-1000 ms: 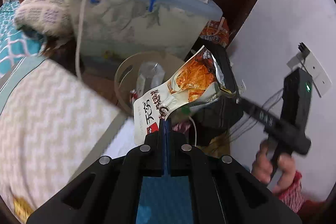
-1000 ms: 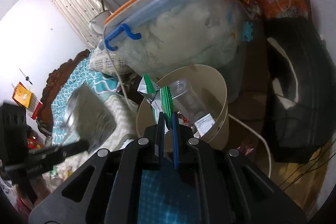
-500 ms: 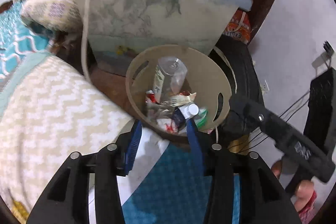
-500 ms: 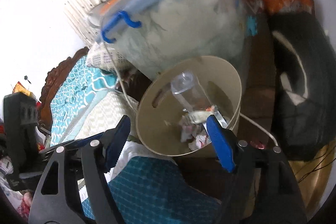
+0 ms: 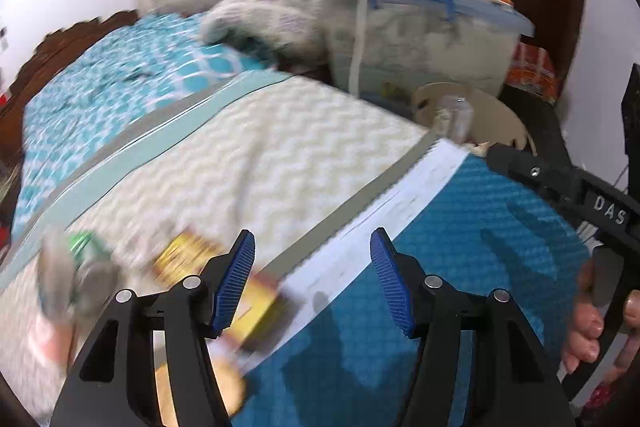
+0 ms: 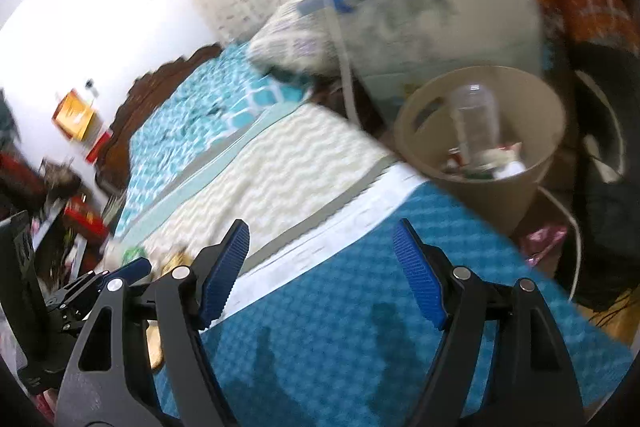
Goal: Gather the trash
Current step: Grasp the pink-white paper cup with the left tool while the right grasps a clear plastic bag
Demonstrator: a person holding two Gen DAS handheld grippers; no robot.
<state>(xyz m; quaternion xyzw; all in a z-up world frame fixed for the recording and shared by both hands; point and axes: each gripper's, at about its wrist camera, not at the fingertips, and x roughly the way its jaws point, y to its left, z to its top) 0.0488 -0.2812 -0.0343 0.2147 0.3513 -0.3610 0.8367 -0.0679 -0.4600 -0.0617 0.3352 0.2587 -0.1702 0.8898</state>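
left gripper [image 5: 312, 281] empty, jaws apart and opening, nothing between the pads. just beyond its left finger, low-left in the left wrist view, lies a yellow wrapper [image 5: 188, 255] on the cream blanket [image 5: 248, 163], blurred; its long axis seems to run diagonally, up-left to down-right, can't be sure. further left a green-and-silver wrapper [image 5: 82, 253], too smeared to read. right gripper [image 6: 320, 269] also spread wide, empty, over the blue cloth [image 6: 360, 307], farther from the trash. left hand looks the nearer one for the yellow wrapper; reach likely goes slightly left and down. bin [image 6: 516, 183] sits behind and right of both grippers off the bed corner, a clear bottle [image 6: 476, 123] and scraps already in it.
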